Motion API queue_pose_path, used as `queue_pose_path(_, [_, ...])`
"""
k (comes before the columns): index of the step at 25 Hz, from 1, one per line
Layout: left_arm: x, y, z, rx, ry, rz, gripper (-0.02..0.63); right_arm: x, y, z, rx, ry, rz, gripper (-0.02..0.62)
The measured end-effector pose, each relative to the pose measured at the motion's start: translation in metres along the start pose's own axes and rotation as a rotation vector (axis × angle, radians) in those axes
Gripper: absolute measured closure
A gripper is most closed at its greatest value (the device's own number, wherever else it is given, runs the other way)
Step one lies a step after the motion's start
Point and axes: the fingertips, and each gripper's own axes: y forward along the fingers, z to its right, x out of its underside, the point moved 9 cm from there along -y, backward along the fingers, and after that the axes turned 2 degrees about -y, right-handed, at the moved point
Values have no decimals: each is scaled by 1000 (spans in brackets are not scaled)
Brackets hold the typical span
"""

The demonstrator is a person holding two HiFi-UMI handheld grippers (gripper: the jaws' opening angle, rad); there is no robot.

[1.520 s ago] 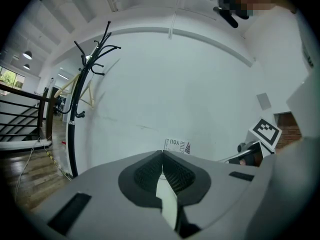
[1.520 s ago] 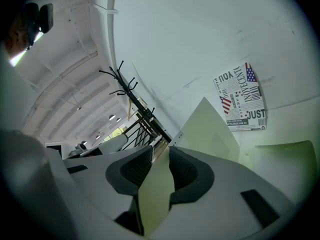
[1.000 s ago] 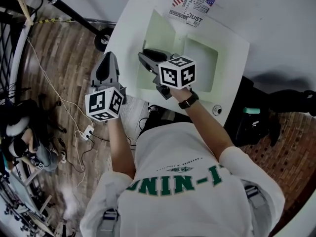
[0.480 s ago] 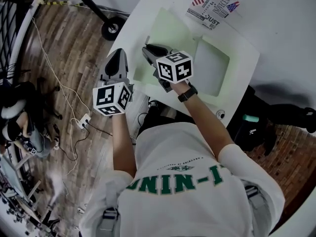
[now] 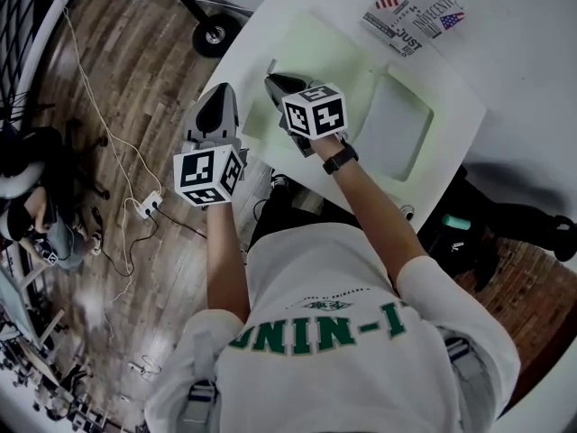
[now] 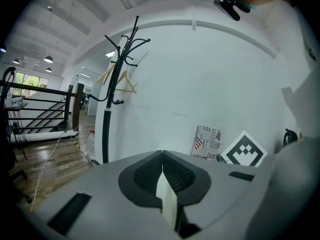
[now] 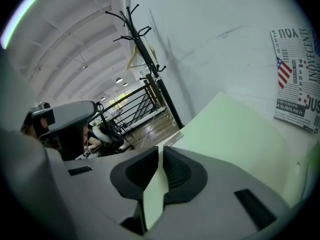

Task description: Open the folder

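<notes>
Folder [image 5: 325, 61]: pale green, lying flat on the white table [image 5: 270, 25]. No cover is visibly lifted. A paler panel adjoins its right side.

Right gripper [image 7: 160, 150]: at the folder's near left corner. Its jaws are closing and now stand a narrow slit apart. Nothing shows between the pads, and the folder's metal-edged corner lies just beyond the tips.

Left gripper [image 6: 162, 153]: left of the folder, past the table edge. Its jaws are together and hold nothing.

Change: compared with a second ago, both grippers sit lower and closer to the folder's near edge, and the right jaws have drawn in. The folder itself lies as it did.

Meaning: this looks like the approach to a pinch on the cover's corner. Opening has apparently not begun.

Writing: a printed card [image 5: 413, 14] beyond the folder's far right corner carries flag motifs and the words "YOU", "INNOCENT" and "JUST". The person's shirt [image 5: 334, 350] shows green letters, partly legible as "NIN-I". The marker cubes bear patterns only.
</notes>
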Motion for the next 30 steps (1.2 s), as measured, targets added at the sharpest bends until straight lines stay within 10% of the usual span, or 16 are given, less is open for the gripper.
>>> queue_pose_path(30, [31,-6,-36,-50,-63,-50,591,45,89,17,155,-167,-283,578])
